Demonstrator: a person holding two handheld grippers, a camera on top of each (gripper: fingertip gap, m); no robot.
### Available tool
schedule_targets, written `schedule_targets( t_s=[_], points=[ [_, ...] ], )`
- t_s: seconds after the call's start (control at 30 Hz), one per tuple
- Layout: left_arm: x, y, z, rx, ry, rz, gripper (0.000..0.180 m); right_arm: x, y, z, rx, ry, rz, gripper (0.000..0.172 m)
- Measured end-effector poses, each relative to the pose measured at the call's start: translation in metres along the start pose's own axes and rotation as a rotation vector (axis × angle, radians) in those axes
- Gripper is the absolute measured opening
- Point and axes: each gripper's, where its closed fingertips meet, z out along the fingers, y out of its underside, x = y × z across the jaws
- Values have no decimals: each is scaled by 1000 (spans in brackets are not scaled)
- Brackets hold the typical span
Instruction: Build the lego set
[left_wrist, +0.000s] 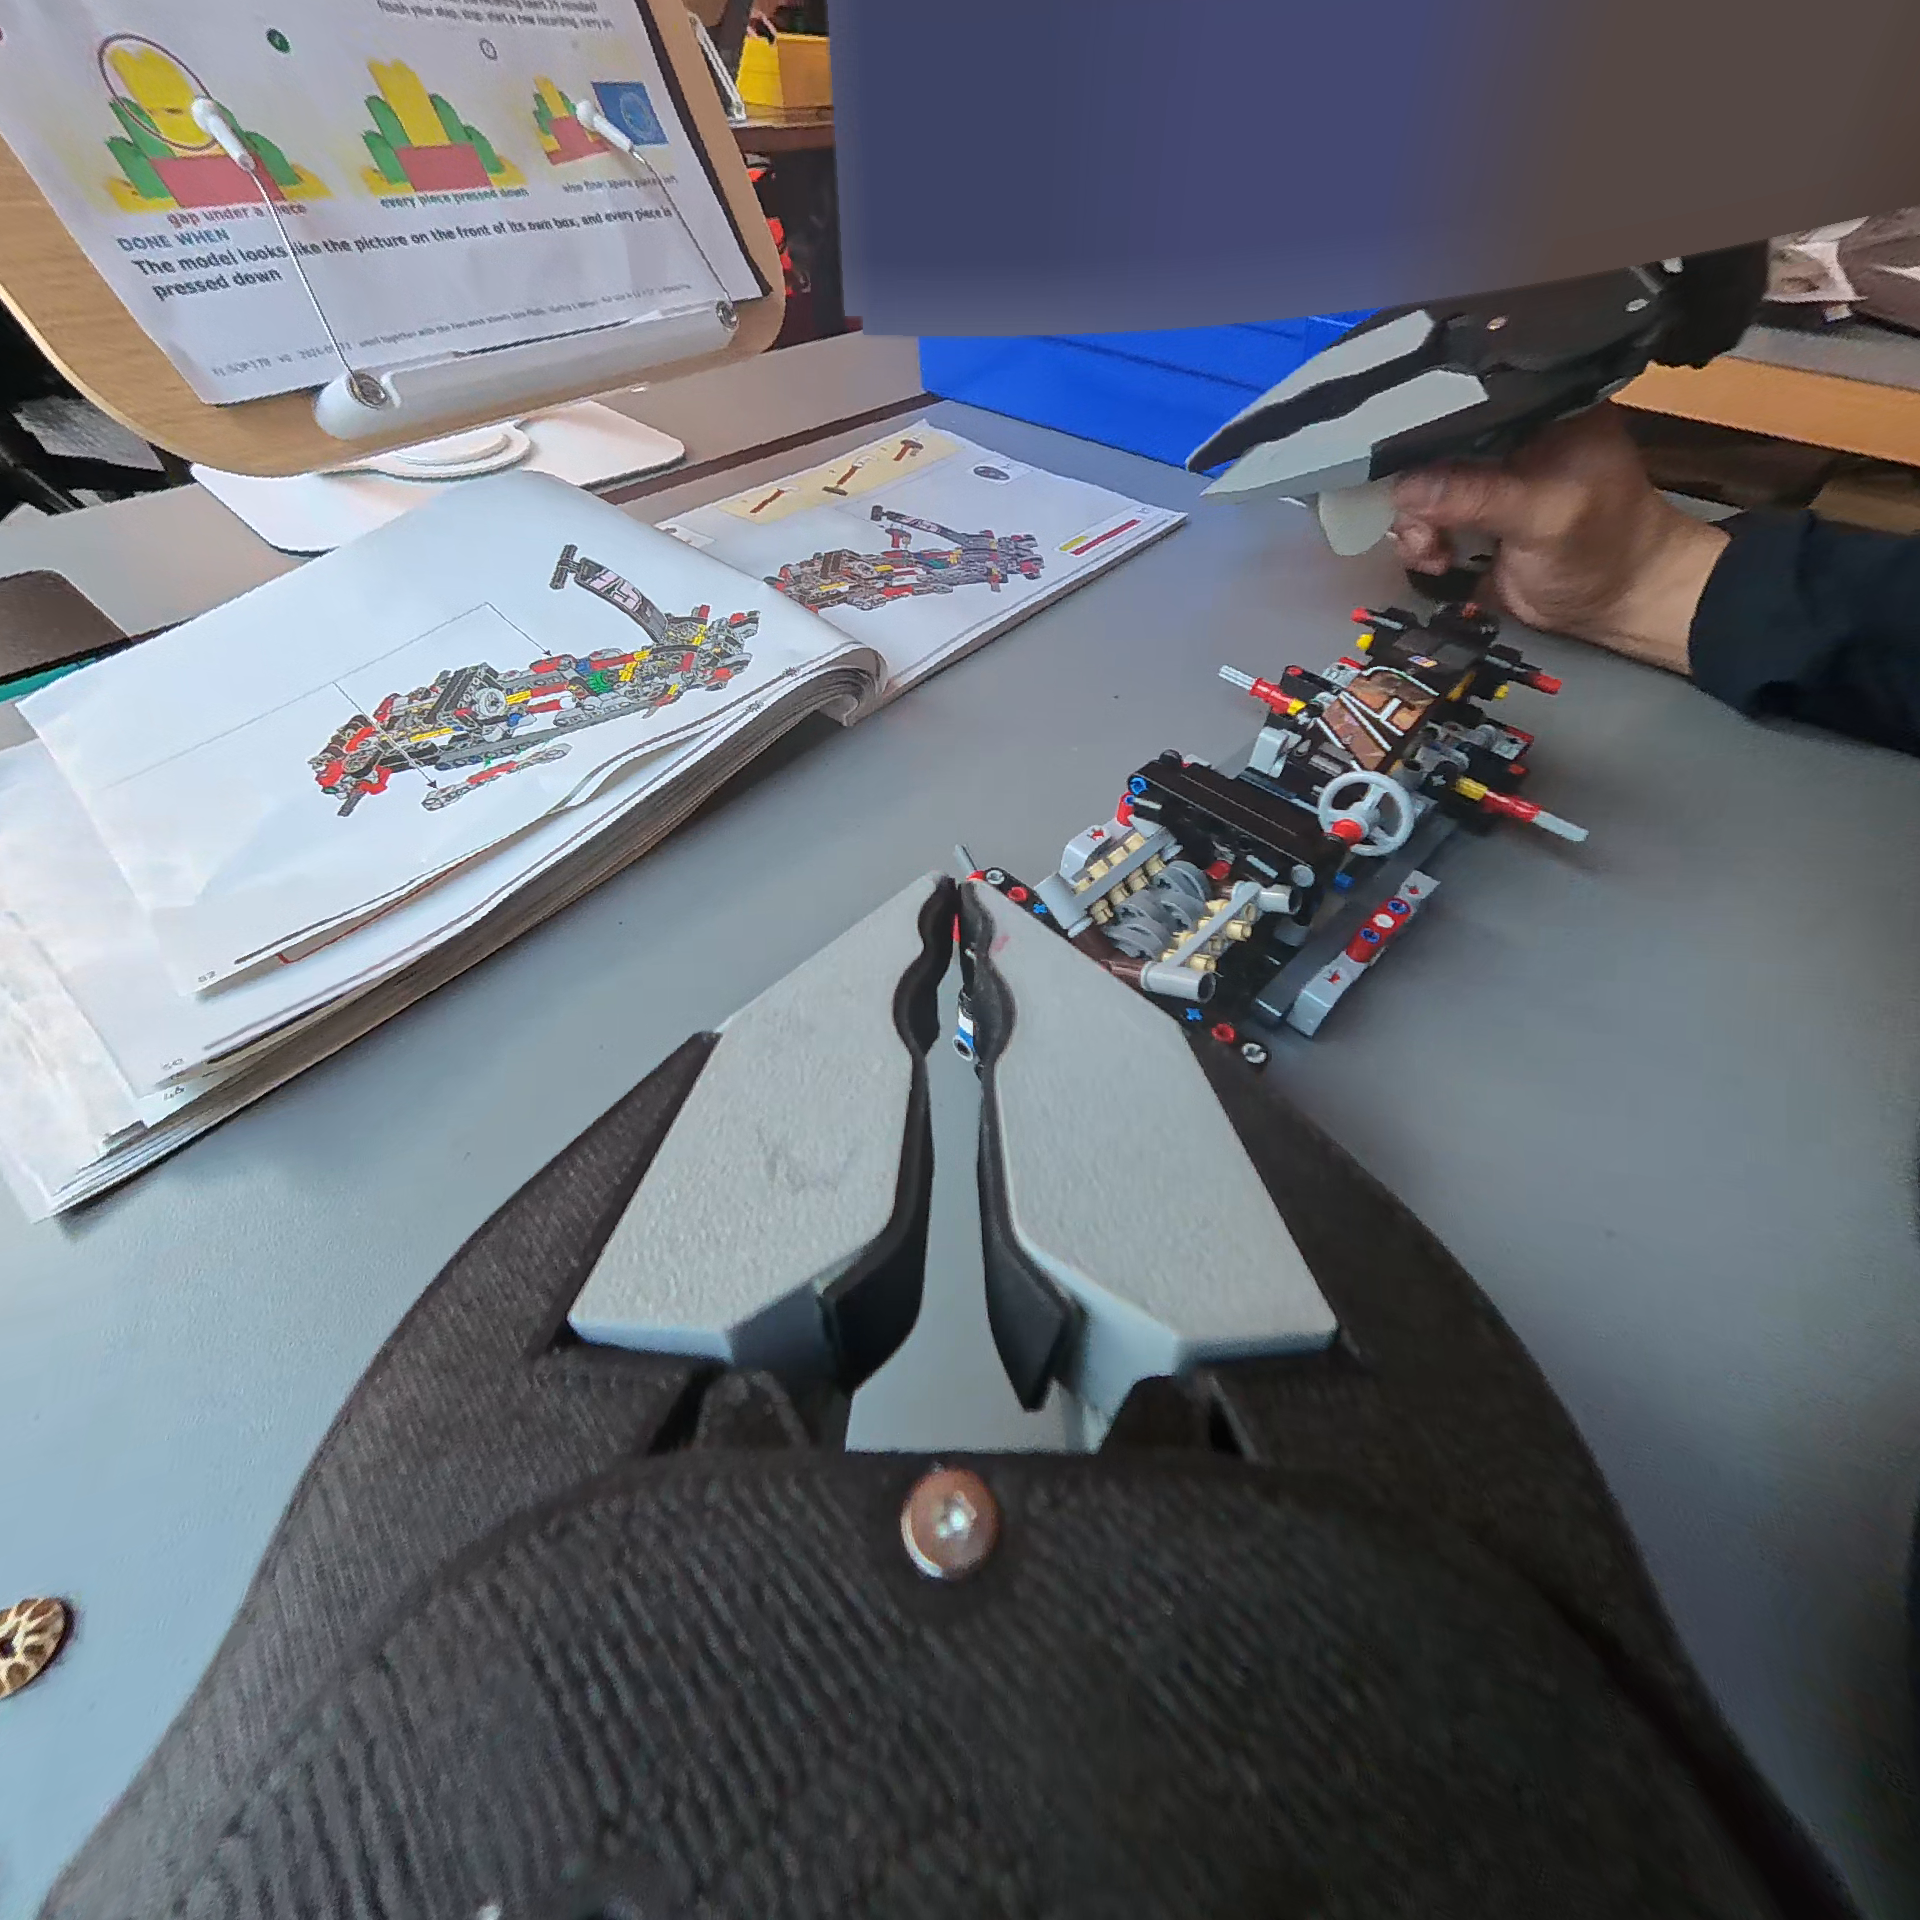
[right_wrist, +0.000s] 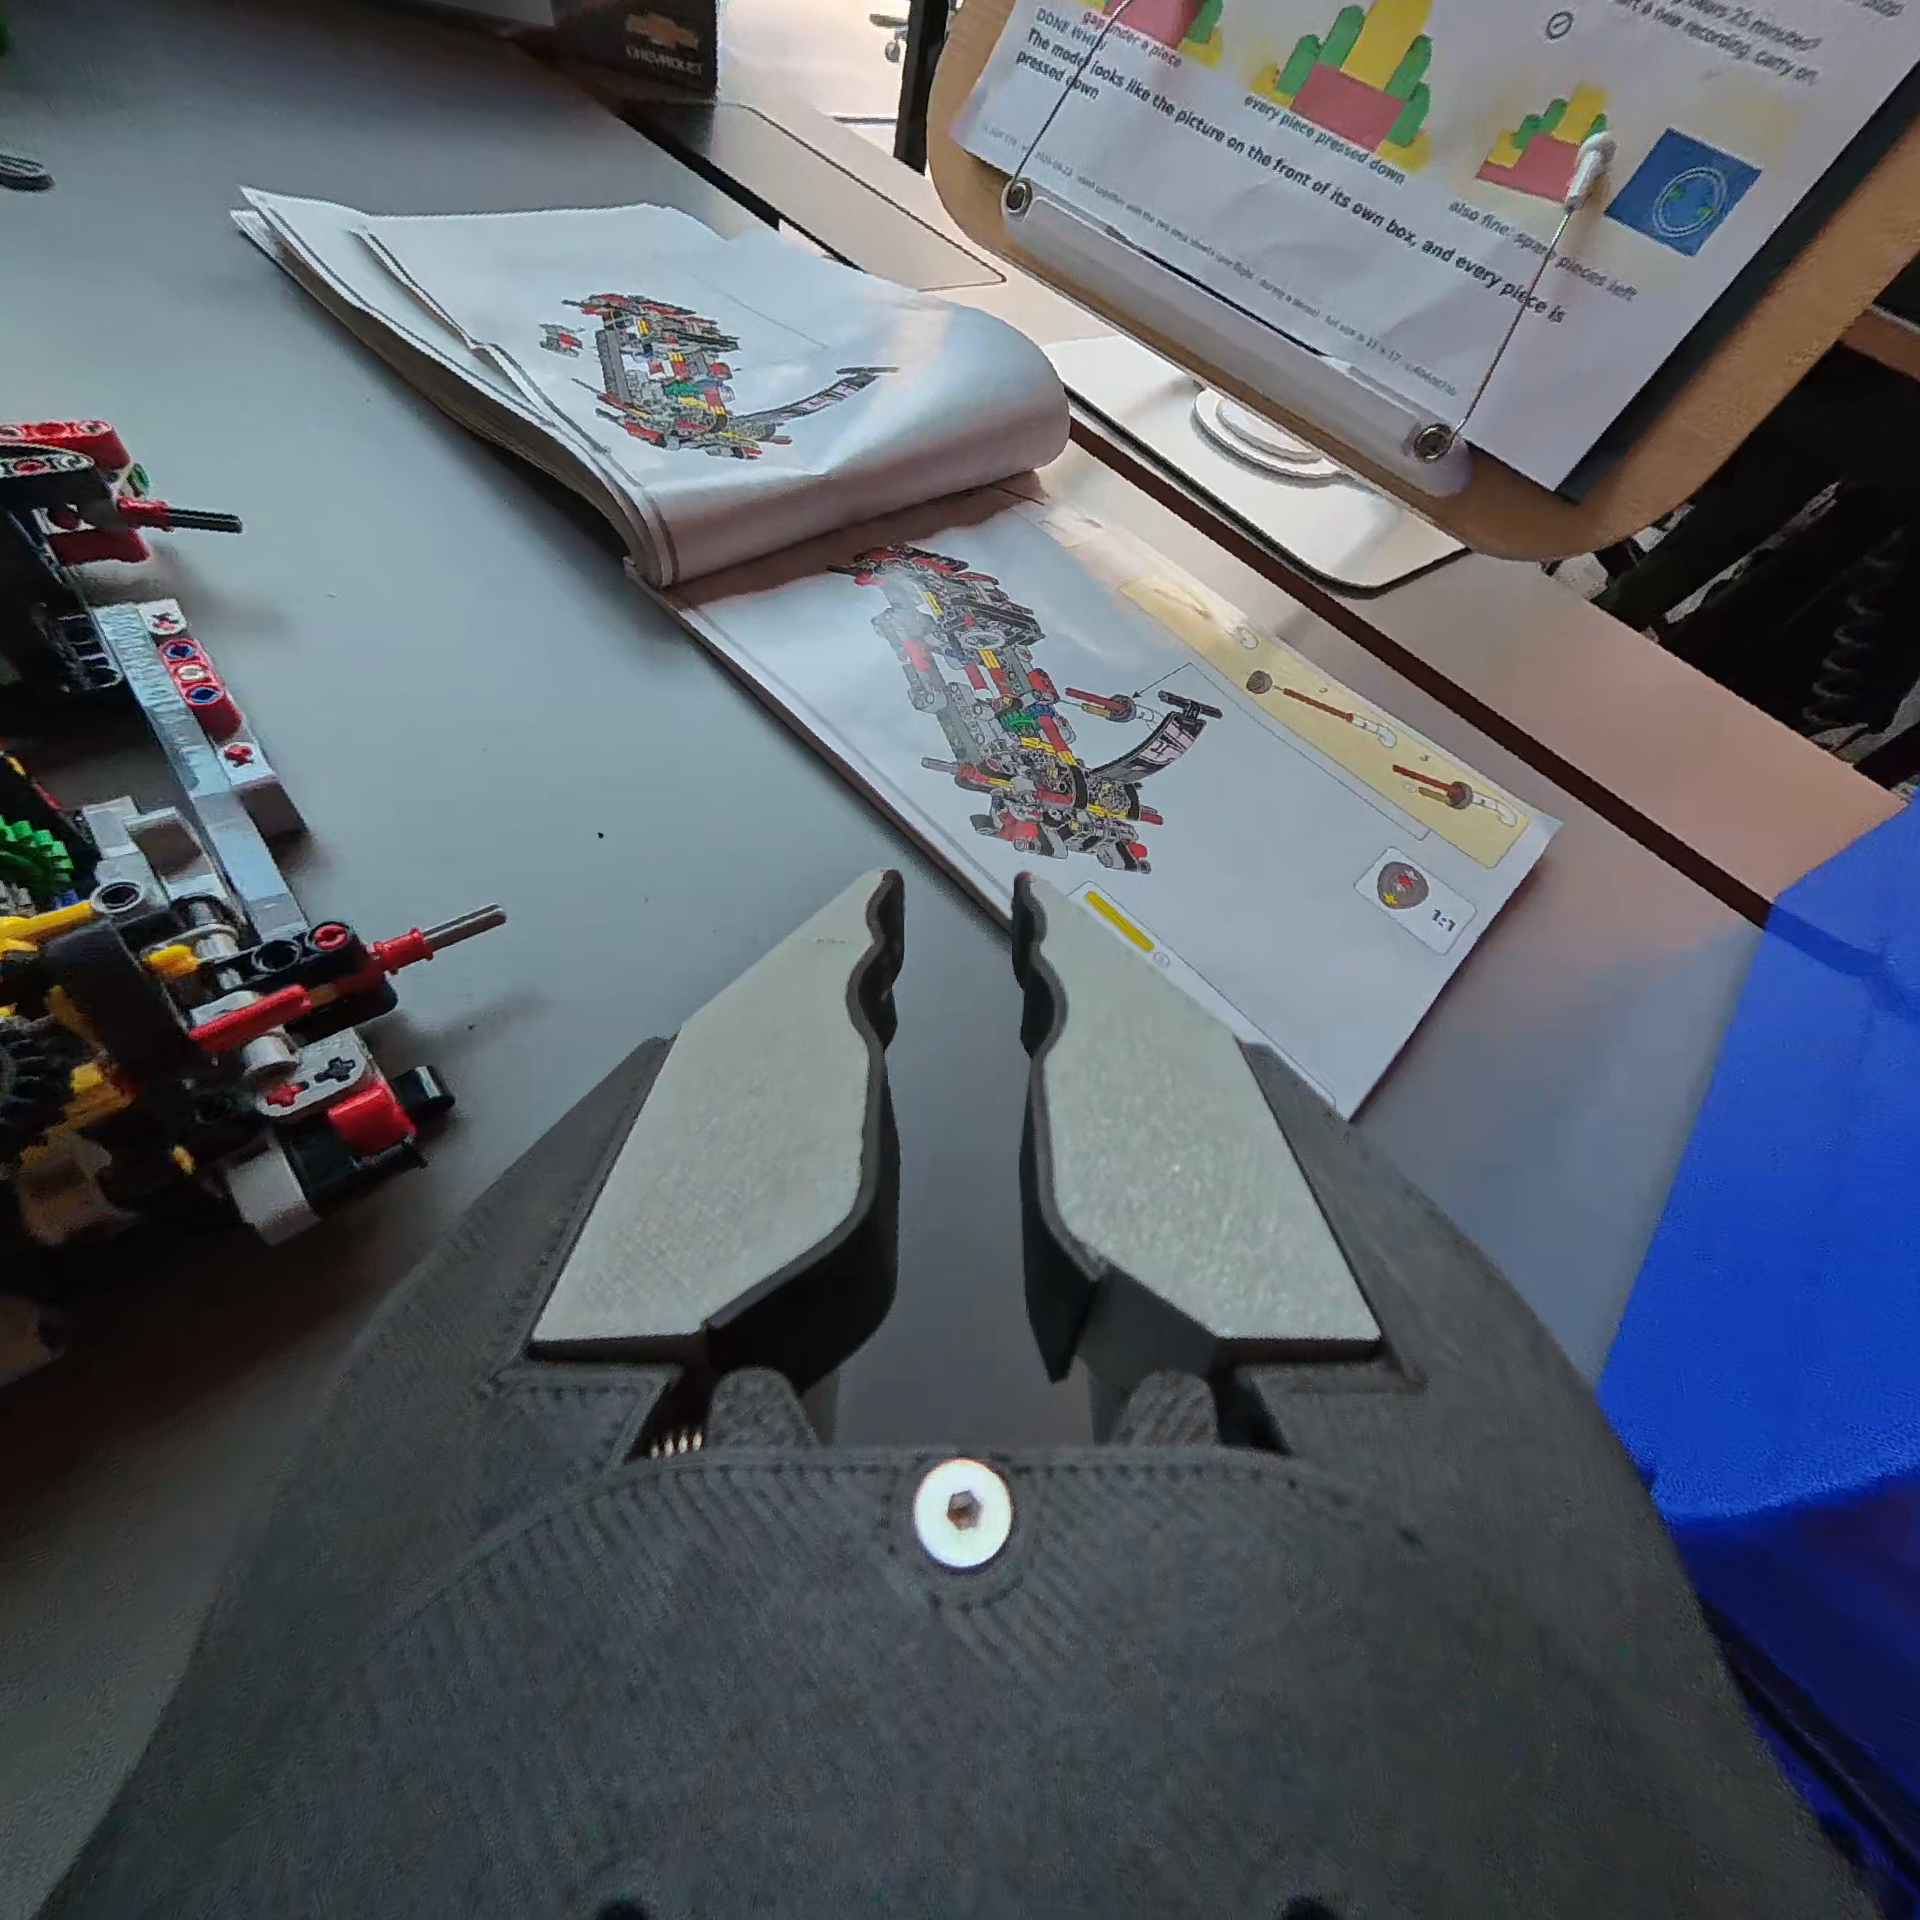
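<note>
Left gripper (left_wrist: 956, 914): fingers clenched at the tips on a thin dark piece with a red end, hard to identify; positioned just beside the front of the brick-built vehicle chassis (left_wrist: 1340, 821) on the grey table (left_wrist: 1558, 1195). Right gripper (right_wrist: 956, 914): fingers released, nothing between them; positioned over the table at the edge of the open instruction booklet (right_wrist: 1195, 790). Blue bin (right_wrist: 1787, 1299) at right. Document stand (right_wrist: 1455, 312) behind the booklet.
</note>
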Motion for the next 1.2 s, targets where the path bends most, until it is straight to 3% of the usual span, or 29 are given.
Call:
schedule_targets(
  t_s=[0.53,0.7,0.8,1.03,1.2],
  points=[
    [2,6,5,-47,-10,29,0,-8,-12,3,78,-148,54,15],
    [2,9,7,-74,-18,44,0,-34,-18,-5,106,-323,101,14],
    [1,11,9,-87,-24,43,0,-58,-17,-14,85,-471,99,23],
    [2,18,14,-143,-20,42,4,-61,-13,-17,56,-450,26,34],
    [-2,16,12,-128,-55,45,6,-79,-8,-25,17,-580,24,26]
  ],
)
